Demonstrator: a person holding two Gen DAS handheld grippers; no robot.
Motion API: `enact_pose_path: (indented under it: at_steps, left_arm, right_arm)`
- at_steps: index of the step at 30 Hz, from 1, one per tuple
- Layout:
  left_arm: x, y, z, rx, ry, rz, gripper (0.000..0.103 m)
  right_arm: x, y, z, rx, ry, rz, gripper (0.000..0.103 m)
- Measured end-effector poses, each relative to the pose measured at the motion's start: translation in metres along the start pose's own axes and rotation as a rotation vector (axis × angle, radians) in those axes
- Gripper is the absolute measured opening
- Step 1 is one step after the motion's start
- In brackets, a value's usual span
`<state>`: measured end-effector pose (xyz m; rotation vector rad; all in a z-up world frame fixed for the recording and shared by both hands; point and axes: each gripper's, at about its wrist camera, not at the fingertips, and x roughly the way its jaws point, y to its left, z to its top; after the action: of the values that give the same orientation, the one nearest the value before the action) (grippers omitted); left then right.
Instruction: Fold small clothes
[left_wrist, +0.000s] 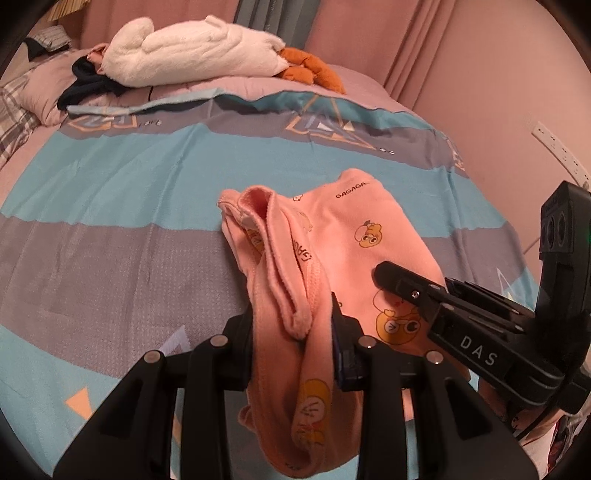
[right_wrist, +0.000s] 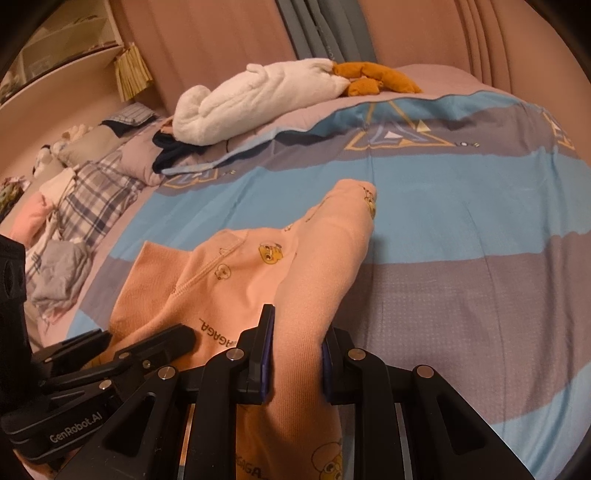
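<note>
Between our left claw (left_wrist: 291, 332) and right claw (right_wrist: 297, 354), each clamped on a bunched edge, we hold the pink duck-print baby garment (left_wrist: 354, 236) partly draped on the bed's striped cover (left_wrist: 110, 192), likely to spread it flat for folding.

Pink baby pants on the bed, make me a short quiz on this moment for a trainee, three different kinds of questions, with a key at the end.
1. True or false: the left gripper has its jaws closed on a bunched part of the pink pants.
2. Multiple choice: what lies at the far end of the bed, next to the orange plush? A) a white plush towel B) a green bucket C) a stack of books
3. Fill in: the right gripper grips the pants while the far leg rests on the ____.

Key: 1 true; 2 A; 3 bed.
</note>
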<state>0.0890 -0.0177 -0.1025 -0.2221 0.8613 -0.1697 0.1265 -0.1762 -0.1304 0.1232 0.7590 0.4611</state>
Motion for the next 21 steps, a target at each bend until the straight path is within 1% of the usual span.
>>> enact_pose_path:
  at_steps: [3,7,11,15,18,20,21]
  left_arm:
    - [0.013,0.005,-0.003,-0.017,0.034,0.002,0.031]
    - [0.030,0.009,-0.012,-0.036,0.101,-0.001,0.032]
    - [0.037,0.013,-0.020,-0.056,0.134,0.019,0.033]
    - [0.041,0.020,-0.023,-0.089,0.166,0.019,0.039]
    - [0.039,0.021,-0.023,-0.096,0.184,0.012,0.042]
    - [0.035,0.021,-0.021,-0.098,0.192,0.008,0.044]
    - [0.032,0.020,-0.021,-0.098,0.188,0.005,0.046]
  right_arm:
    - [0.011,0.000,-0.003,-0.004,0.020,-0.012,0.023]
    - [0.025,-0.006,-0.013,0.013,0.074,-0.036,0.023]
    - [0.030,-0.013,-0.020,0.038,0.119,-0.061,0.023]
    - [0.032,-0.022,-0.023,0.104,0.137,-0.063,0.023]
    - [0.031,-0.021,-0.023,0.105,0.147,-0.074,0.024]
    - [0.027,-0.017,-0.023,0.086,0.149,-0.098,0.026]
    - [0.026,-0.016,-0.023,0.078,0.148,-0.108,0.029]
